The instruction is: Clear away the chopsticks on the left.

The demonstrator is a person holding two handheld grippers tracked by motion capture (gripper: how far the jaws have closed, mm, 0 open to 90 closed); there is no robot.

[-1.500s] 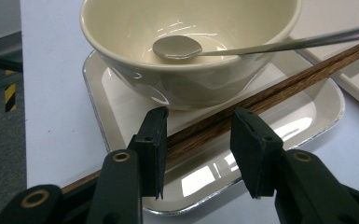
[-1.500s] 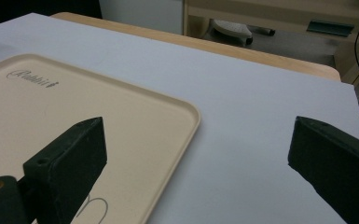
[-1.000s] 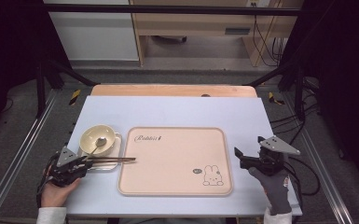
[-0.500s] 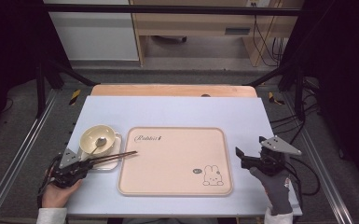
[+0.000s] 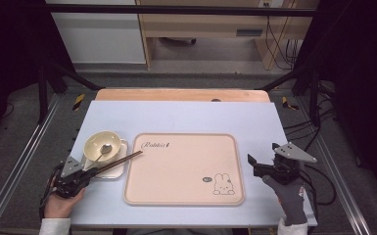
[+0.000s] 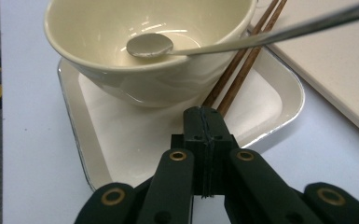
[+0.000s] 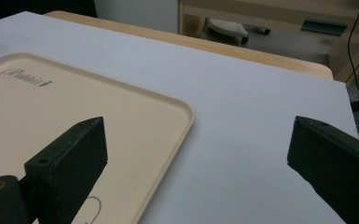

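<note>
A cream bowl [image 5: 103,143] [image 6: 135,65] with a metal spoon [image 5: 106,148] [image 6: 150,45] in it stands on a small white dish [image 5: 121,169] [image 6: 270,93] at the left. A pair of brown chopsticks [image 5: 123,160] [image 6: 242,70] slants from the dish toward the beige rabbit tray [image 5: 181,171] [image 7: 74,102]. My left gripper [image 5: 94,172] [image 6: 207,114] has just been closing and is shut on the near end of the chopsticks. Right of the tray, my right gripper [image 5: 261,156] [image 7: 196,140] is held open above the mat, with nothing between its jaws.
A pale blue mat [image 5: 186,117] covers the table, with a wooden strip [image 5: 181,94] along the far edge. Black frame rails [image 5: 24,156] run down both sides. A cable trails from the right gripper over the table's right edge.
The left gripper's jaws have closed on the chopsticks. Their far tip has swung from level across the tray's left edge up toward the tray's far corner. The right gripper has stayed put.
</note>
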